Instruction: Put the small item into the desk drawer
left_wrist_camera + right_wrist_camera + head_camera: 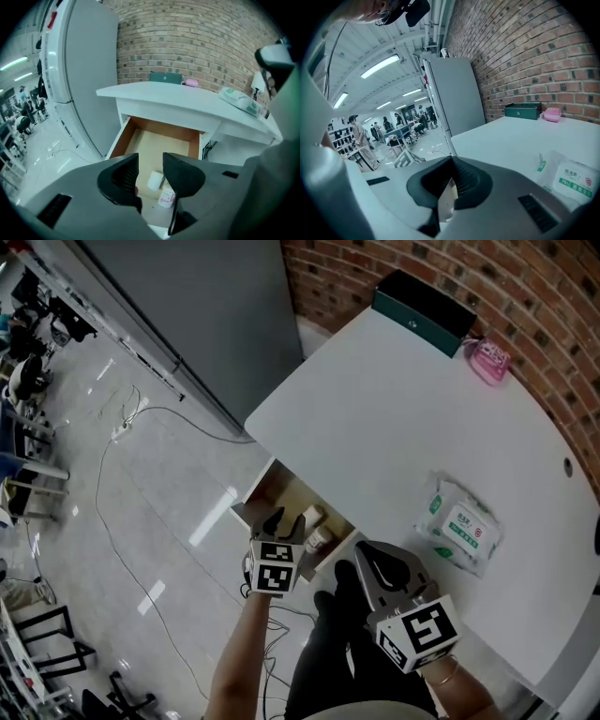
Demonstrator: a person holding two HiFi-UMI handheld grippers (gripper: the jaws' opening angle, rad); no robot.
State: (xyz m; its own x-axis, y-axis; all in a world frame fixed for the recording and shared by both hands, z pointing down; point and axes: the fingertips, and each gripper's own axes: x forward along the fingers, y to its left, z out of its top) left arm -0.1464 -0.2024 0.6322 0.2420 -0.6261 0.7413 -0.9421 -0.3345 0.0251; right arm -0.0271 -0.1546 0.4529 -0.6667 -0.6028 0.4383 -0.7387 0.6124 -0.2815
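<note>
Left claw [150, 160] held over the open drawer [123, 140], jaws apart, nothing gripped. Seen through the gap, down on the drawer floor: a small bottle [166, 197] with a pink label, lying at the front end. A white roll [155, 180] sits just beside it, a little further in; cannot tell if the two touch. The rest of the drawer floor is bare wood.

Right claw [451, 163] jaws together, ribbed pads meeting at the tips, nothing between them. From the head view it hangs at the near edge of the white tabletop [394, 427], just right of the drawer.

Further along the tabletop: a pack of wipes [459, 526] with a green and white label, lying flat, well apart from both claws.

At the far edge, against the brick wall [487, 277]: a dark green box [424, 310], with a pink object [489, 360] just beside it.

A tall grey cabinet [216, 315] stands left of the tabletop.
</note>
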